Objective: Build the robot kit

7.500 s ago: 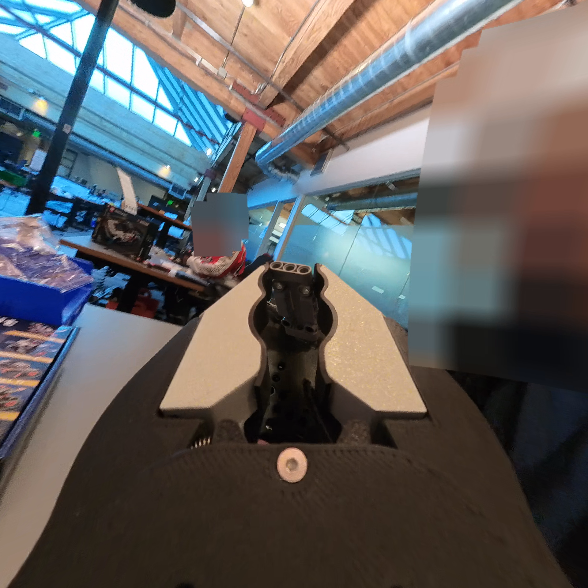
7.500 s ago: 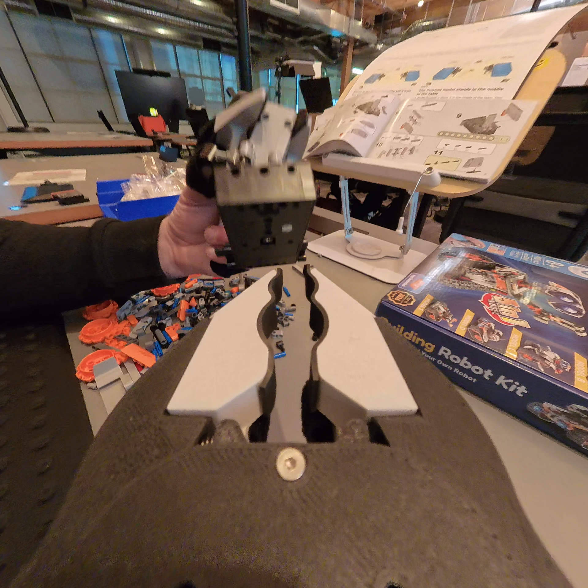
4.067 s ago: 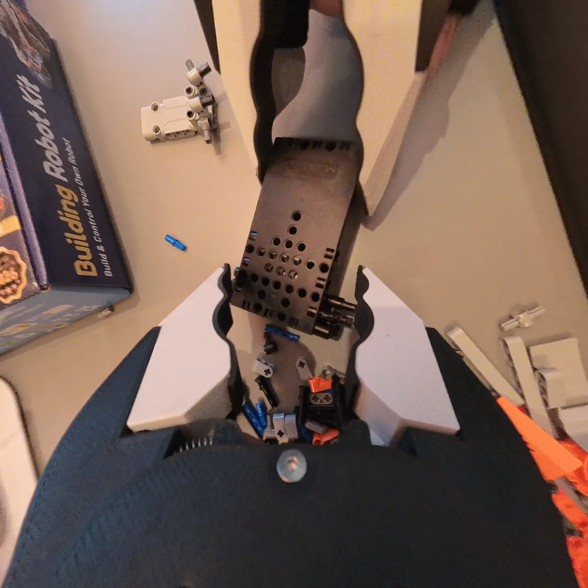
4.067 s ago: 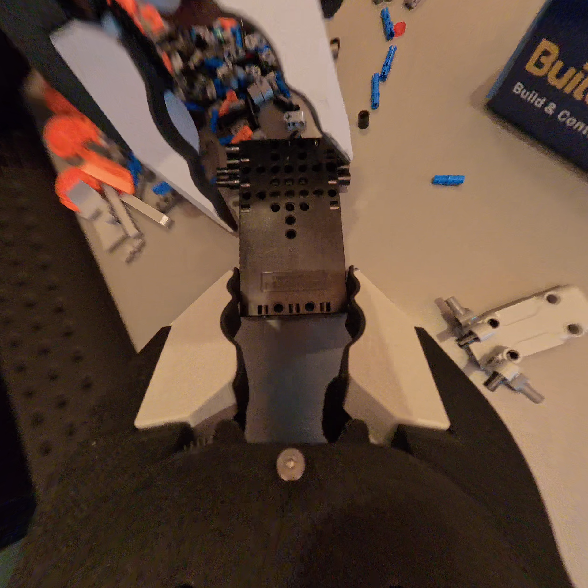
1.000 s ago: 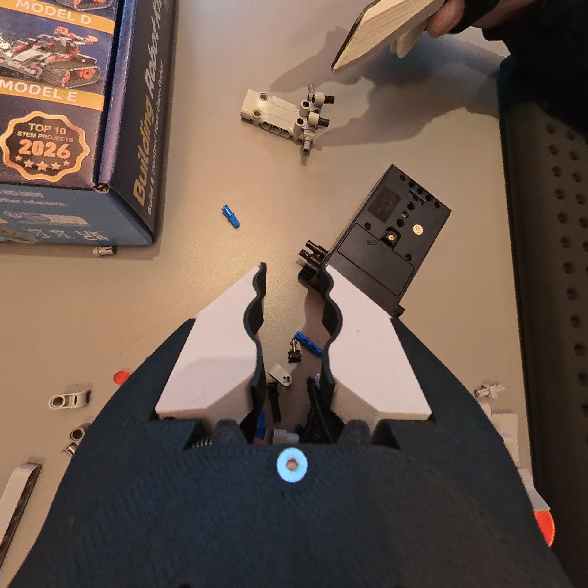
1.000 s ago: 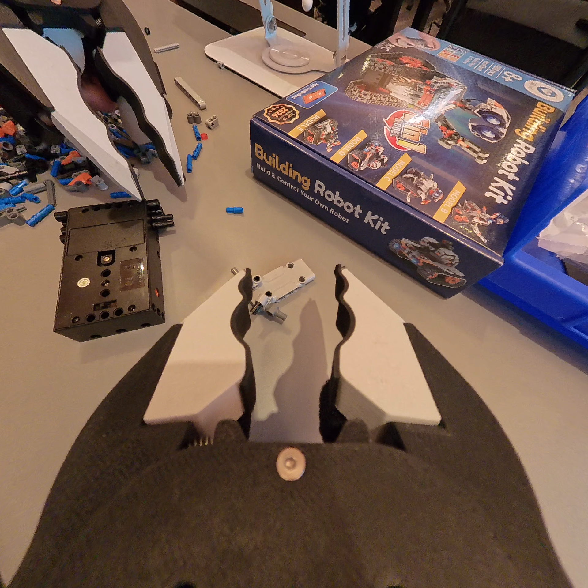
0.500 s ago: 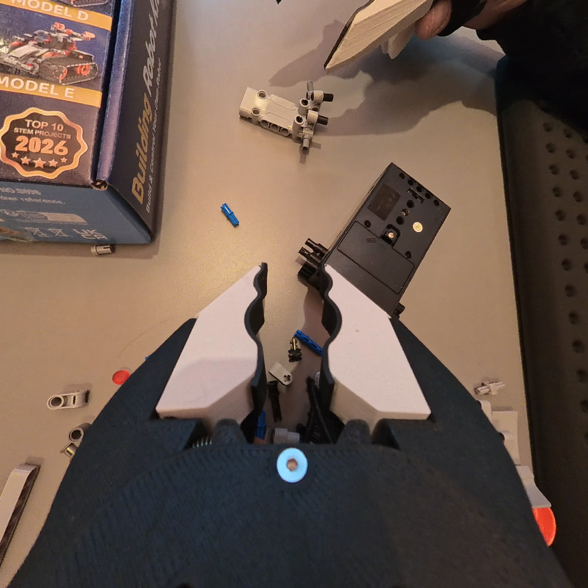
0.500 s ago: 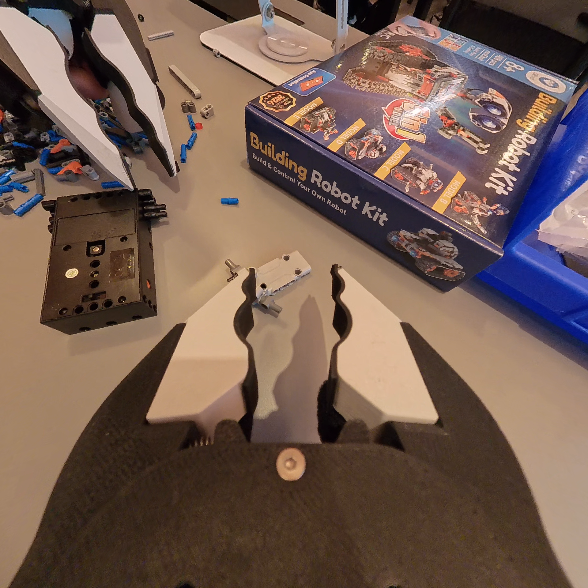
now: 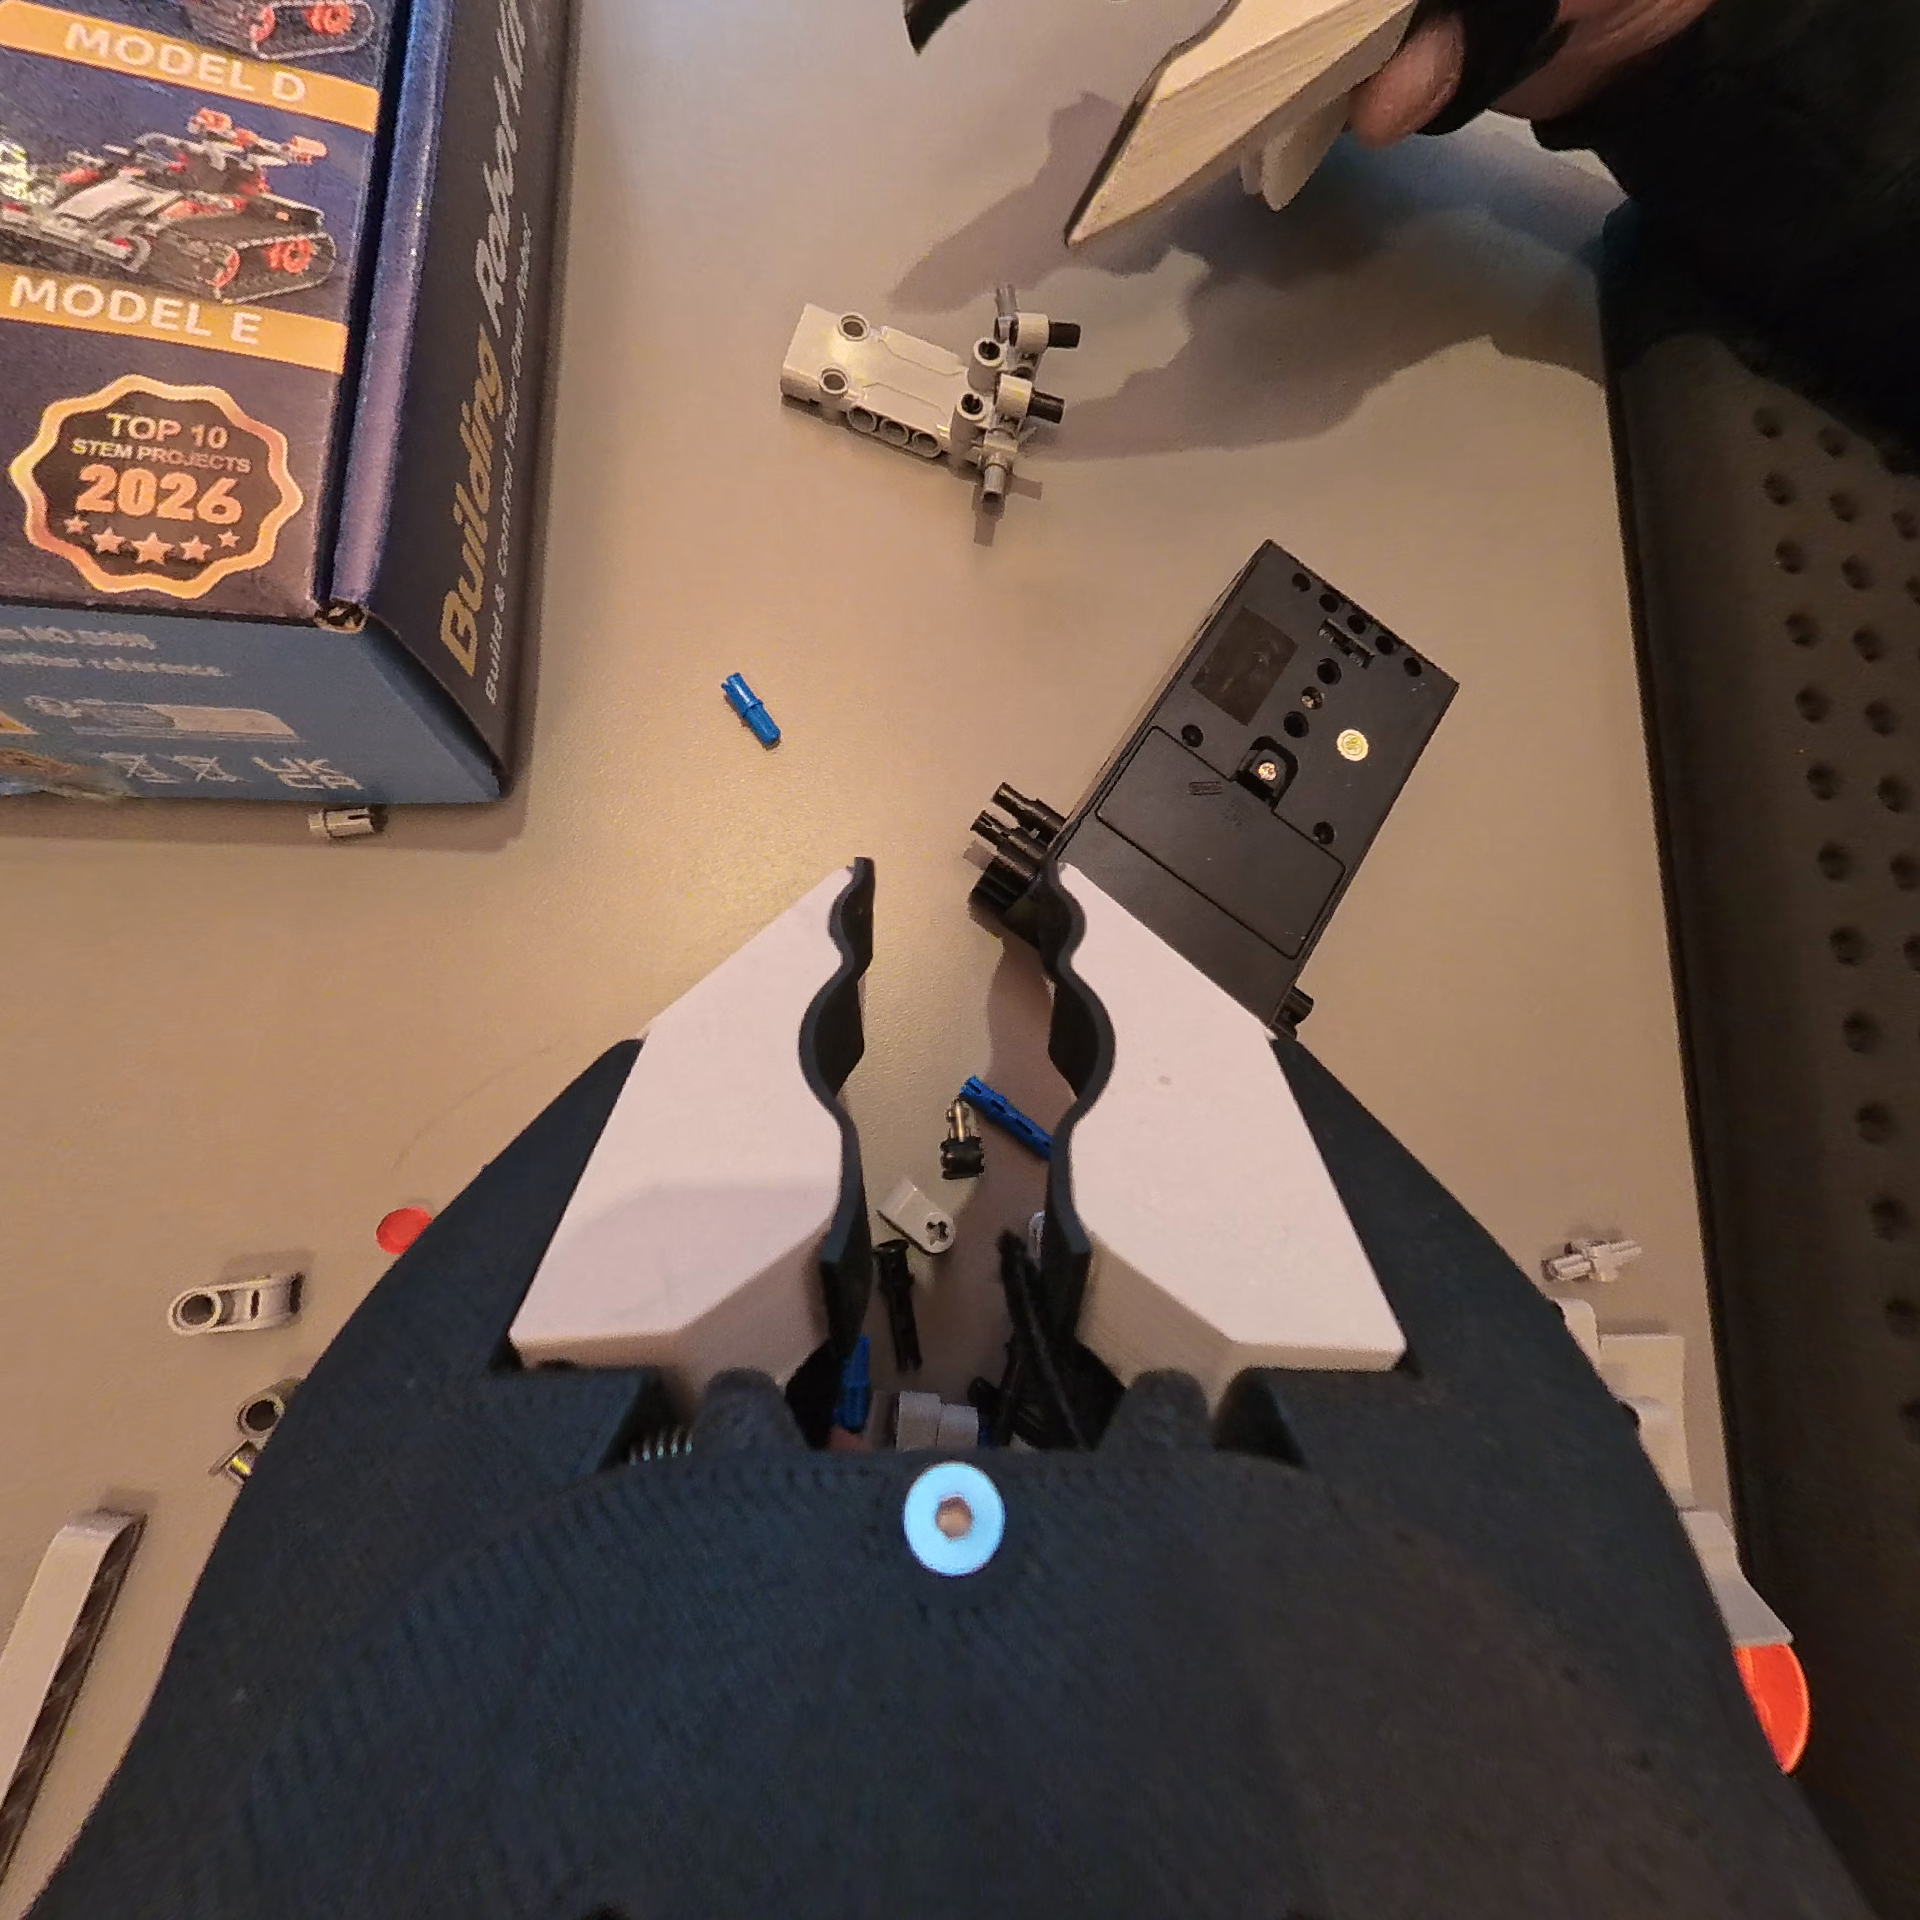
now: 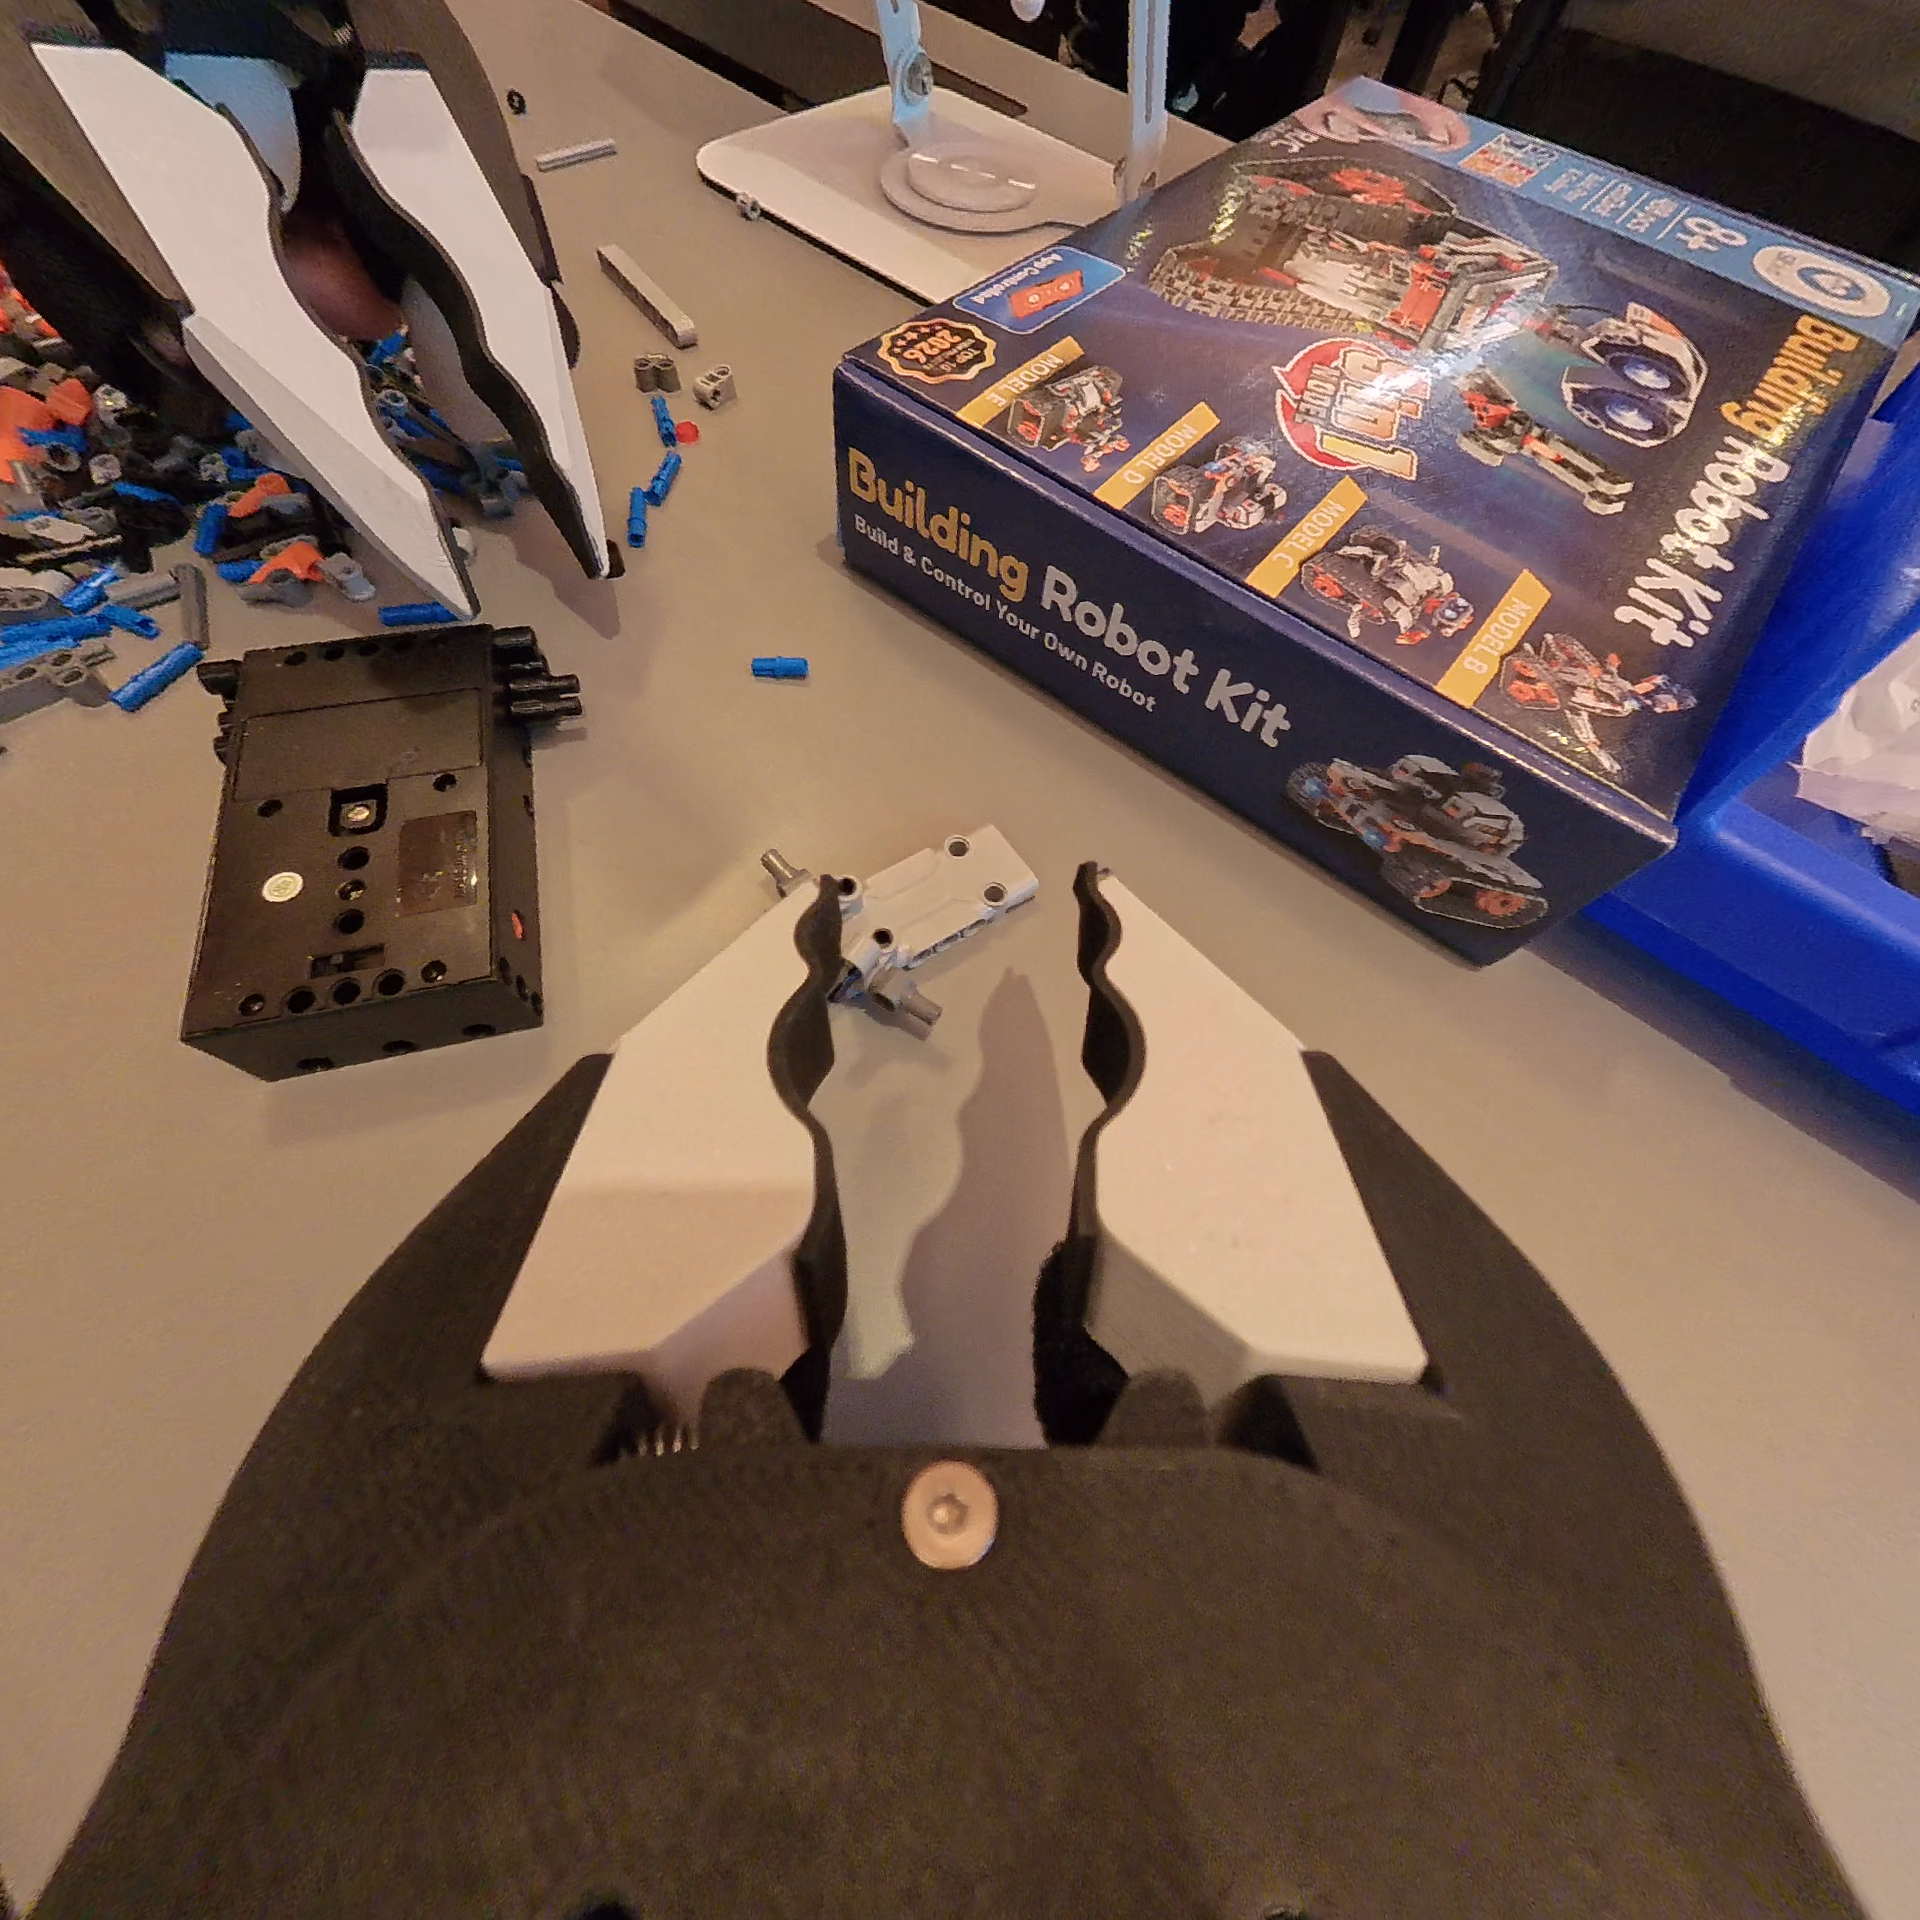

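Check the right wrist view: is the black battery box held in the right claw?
No. The black battery box lies flat on the table, apart from the open, empty right claw.

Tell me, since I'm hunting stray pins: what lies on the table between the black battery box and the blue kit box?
One small blue pin lies on bare table between the black battery box and the blue kit box; both wrist views show it.

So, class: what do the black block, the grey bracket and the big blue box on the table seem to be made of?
Black block: likely hard moulded plastic, matt, with rows of round holes.
Grey bracket: likely plastic, smooth, pale.
Blue box: probably printed cardboard, glossy; glare shows on its top and its corners are folded.
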The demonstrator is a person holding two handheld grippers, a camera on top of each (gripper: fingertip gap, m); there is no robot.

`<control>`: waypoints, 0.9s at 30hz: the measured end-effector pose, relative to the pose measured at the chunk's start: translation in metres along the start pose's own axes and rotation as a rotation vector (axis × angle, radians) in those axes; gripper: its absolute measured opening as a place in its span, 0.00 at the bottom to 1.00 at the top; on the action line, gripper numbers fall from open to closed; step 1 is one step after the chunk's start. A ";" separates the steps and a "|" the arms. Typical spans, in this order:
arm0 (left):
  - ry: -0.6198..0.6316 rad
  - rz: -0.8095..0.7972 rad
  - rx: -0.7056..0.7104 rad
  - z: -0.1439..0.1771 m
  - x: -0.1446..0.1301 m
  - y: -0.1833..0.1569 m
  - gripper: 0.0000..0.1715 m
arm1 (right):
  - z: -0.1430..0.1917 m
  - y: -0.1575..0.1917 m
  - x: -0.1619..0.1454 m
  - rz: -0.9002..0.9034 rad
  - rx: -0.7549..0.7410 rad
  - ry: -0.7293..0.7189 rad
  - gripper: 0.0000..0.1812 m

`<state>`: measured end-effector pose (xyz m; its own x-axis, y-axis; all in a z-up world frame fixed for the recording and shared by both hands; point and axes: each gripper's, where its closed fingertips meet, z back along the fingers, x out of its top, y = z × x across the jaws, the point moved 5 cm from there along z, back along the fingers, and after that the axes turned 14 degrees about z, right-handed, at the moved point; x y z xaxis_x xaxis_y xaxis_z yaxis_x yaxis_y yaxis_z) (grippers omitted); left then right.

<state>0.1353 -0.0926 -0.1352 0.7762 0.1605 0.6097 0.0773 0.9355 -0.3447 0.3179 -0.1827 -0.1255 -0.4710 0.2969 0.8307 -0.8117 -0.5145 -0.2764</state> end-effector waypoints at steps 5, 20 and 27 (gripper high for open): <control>-0.022 -0.009 -0.021 0.003 0.003 -0.003 0.18 | 0.004 0.007 0.006 0.021 0.034 -0.013 0.27; -0.036 -0.092 -0.064 0.005 0.004 -0.014 0.20 | -0.018 0.110 0.015 0.075 0.357 0.200 0.35; 0.047 -0.489 0.043 0.003 -0.005 -0.049 0.46 | -0.006 0.087 0.011 -0.296 0.562 0.079 0.35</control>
<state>0.1254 -0.1383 -0.1197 0.6824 -0.3144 0.6599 0.4148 0.9099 0.0045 0.2406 -0.2195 -0.1435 -0.2961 0.5388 0.7887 -0.6165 -0.7385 0.2730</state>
